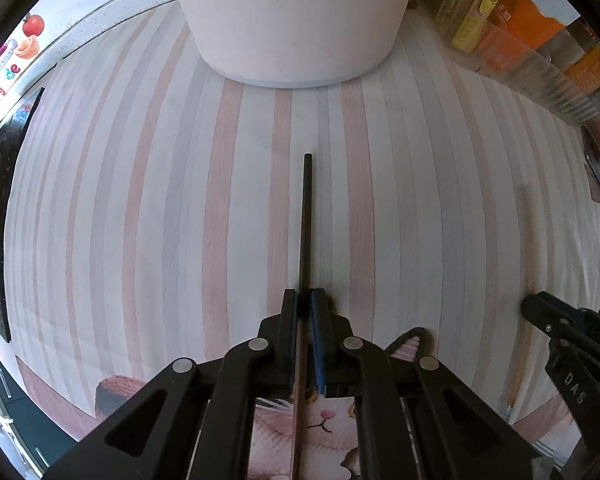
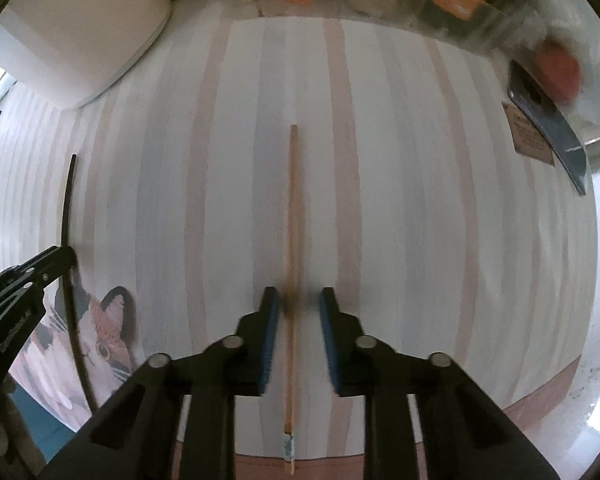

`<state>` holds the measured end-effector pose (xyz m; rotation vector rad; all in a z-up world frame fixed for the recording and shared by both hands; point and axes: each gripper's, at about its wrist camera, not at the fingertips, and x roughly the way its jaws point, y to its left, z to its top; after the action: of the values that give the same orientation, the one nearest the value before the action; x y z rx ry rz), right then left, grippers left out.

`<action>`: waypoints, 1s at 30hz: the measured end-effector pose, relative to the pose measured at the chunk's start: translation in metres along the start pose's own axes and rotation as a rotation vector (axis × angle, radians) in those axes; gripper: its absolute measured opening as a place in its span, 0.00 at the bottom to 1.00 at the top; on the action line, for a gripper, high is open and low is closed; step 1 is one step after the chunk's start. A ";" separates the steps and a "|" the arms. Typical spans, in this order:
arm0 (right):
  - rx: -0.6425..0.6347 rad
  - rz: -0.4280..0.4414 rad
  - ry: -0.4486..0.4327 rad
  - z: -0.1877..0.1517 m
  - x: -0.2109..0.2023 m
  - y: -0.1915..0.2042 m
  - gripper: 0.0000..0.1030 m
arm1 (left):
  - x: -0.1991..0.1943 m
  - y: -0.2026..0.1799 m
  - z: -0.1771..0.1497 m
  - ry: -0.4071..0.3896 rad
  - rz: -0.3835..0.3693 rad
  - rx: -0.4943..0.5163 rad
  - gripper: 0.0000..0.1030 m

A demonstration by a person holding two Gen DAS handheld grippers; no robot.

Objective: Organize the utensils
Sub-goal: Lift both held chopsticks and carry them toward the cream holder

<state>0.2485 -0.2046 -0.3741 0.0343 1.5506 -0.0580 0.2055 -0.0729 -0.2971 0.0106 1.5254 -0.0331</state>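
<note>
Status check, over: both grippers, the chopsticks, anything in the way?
Left gripper shut on black chopstick. Right gripper open astride wooden chopstick, pads clear. White container ahead, striped cloth between unobstructed.

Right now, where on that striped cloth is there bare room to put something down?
The widest bare stretch of striped cloth lies between the wooden chopstick and the phone. A narrower strip runs between the two chopsticks. It is crowded along the far edge: the white pot and the packets.

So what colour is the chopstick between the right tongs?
Light wooden tan chopstick, clearest in the right wrist view.
</note>
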 end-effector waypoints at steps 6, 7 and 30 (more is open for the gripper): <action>-0.048 0.028 0.007 0.005 0.008 0.042 0.08 | 0.001 0.000 0.004 0.002 0.000 0.000 0.05; -0.053 0.017 0.005 0.007 0.008 0.048 0.08 | 0.001 0.001 0.004 0.003 0.000 -0.002 0.05; -0.074 -0.026 -0.001 -0.009 0.014 0.080 0.09 | 0.001 -0.008 0.014 -0.003 0.026 0.045 0.05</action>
<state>0.2449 -0.1249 -0.3897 -0.0443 1.5512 -0.0205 0.2192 -0.0810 -0.2971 0.0660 1.5212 -0.0464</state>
